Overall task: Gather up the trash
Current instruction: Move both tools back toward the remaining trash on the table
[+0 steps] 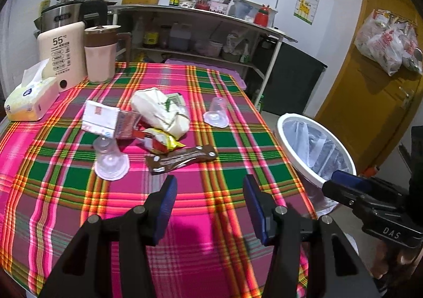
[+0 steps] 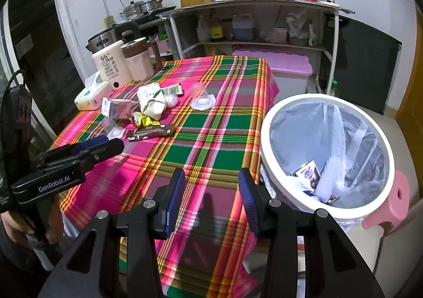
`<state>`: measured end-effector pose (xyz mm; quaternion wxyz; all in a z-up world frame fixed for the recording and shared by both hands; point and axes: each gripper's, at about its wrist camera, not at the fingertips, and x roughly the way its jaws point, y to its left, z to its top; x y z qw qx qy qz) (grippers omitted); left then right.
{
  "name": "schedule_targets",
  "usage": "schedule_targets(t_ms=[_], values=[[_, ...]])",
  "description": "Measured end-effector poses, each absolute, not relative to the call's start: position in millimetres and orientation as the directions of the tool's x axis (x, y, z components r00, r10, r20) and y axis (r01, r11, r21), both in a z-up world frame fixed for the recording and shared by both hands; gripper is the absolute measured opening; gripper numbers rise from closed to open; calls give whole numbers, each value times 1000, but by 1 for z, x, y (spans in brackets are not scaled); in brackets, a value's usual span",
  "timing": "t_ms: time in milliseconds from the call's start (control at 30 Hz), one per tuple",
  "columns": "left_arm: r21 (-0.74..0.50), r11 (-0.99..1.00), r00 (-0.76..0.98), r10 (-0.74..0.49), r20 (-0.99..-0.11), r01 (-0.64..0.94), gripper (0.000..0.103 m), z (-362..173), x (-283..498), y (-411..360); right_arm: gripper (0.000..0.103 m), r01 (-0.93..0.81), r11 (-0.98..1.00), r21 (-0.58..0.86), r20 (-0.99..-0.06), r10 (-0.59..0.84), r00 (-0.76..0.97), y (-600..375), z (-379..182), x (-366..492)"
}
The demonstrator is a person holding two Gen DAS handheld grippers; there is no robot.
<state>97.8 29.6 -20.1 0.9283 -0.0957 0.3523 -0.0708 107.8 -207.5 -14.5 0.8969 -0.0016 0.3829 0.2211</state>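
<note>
Left wrist view: the left tongs (image 1: 208,187) stand released with nothing between the blue pads, above the bench under its pink-and-green plaid cloth (image 1: 232,144). Just beyond them lies the flat brown snack wrapper (image 1: 182,159), long axis running across the view, right end tilted slightly away. Behind it sit the crumpled yellow-and-red packet (image 1: 165,140), the crumpled white paper bag (image 1: 161,111) and the small white-and-pink carton (image 1: 104,119). Two clear plastic cups rest mouth-down: one near left (image 1: 111,159), one far right (image 1: 216,113). The white-rimmed bin lined with a clear bag (image 1: 284,134) stands beside the bench's right edge.

Right wrist view: the right tongs (image 2: 211,183) are likewise released and empty, above the bench's near right corner. The bin (image 2: 264,144) is just right of them, with some trash inside. The left tongs (image 2: 105,143) enter from the left, pointing toward the brown wrapper (image 2: 152,133).
</note>
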Motion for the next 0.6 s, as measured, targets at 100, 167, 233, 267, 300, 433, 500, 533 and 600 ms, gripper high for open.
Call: schedule_targets(t_ms=[100, 167, 233, 267, 300, 433, 500, 533, 600], values=[[-227, 973, 746, -182, -641, 43, 53, -21, 99, 38, 43, -405, 898, 170, -689, 402, 603, -204, -16, 111], [-225, 974, 750, -167, -641, 25, 53, -21, 100, 45, 43, -412, 894, 176, -690, 410, 596, -200, -17, 113], [-223, 975, 753, -150, -640, 4, 53, -21, 102, 53, 43, -417, 891, 181, -692, 416, 590, -197, -18, 116], [-223, 975, 755, -142, -640, -5, 53, -21, 102, 56, 43, -420, 889, 183, -692, 420, 587, -196, -19, 117], [-222, 975, 757, -134, -640, -15, 54, -21, 102, 60, 43, -425, 886, 186, -693, 425, 583, -194, -19, 119], [-218, 974, 757, -97, -647, -61, 54, -24, 106, 75, 43, -438, 879, 191, -694, 436, 573, -187, -22, 122], [-218, 972, 756, -80, -650, -84, 54, -26, 109, 83, 43, -445, 874, 195, -694, 443, 567, -184, -23, 125], [-217, 972, 755, -74, -651, -92, 53, -27, 110, 87, 43, -449, 872, 195, -695, 445, 565, -182, -24, 127], [-215, 970, 752, -56, -657, -116, 54, -30, 113, 95, 44, -456, 869, 190, -698, 447, 560, -178, -26, 129]])
